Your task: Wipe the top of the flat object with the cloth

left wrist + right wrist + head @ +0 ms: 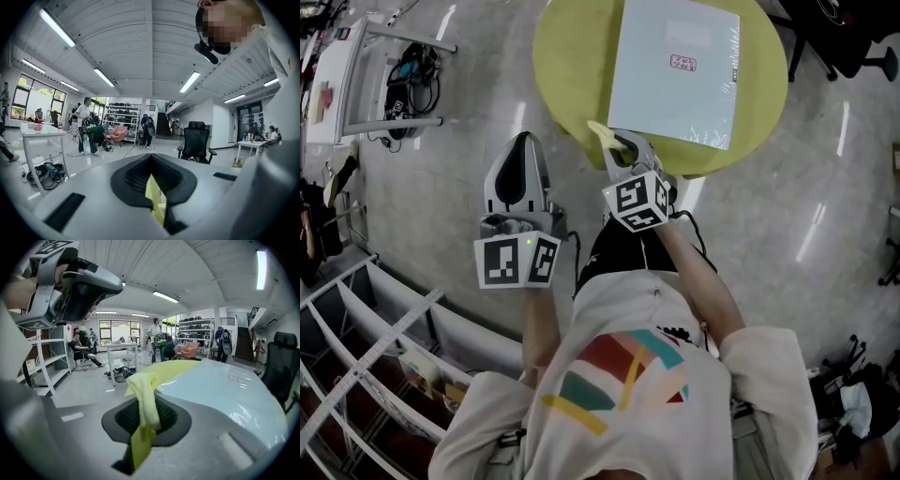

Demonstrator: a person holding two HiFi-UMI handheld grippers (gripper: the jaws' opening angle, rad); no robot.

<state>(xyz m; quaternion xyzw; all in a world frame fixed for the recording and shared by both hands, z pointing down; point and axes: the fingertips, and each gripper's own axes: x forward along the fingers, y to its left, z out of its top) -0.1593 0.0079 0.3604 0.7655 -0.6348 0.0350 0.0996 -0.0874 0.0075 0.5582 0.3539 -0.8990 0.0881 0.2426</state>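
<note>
Left gripper (524,142) first: I hold it over the grey floor (441,187), left of the round yellow table (567,80) and apart from it. Its two dark pads meet at the tips, with only a thin slit between them lower down. A sliver of yellow shows through that slit. I cannot tell what it is, and nothing is clamped there.

My right gripper (623,148) is just beside it, a little further forward, with its tips over the near edge of the table. Its jaws are pinched on the yellow cloth (602,131). In the right gripper view one end of the cloth stands up past the jaw tips and folds over, while the other end hangs down behind them.

Ahead and to the right, the flat object (675,70) lies on the table. It is pale blue and glossy, with a small pink label on top. The cloth's free end sits just by its near left corner, and I cannot tell whether the two touch.
</note>
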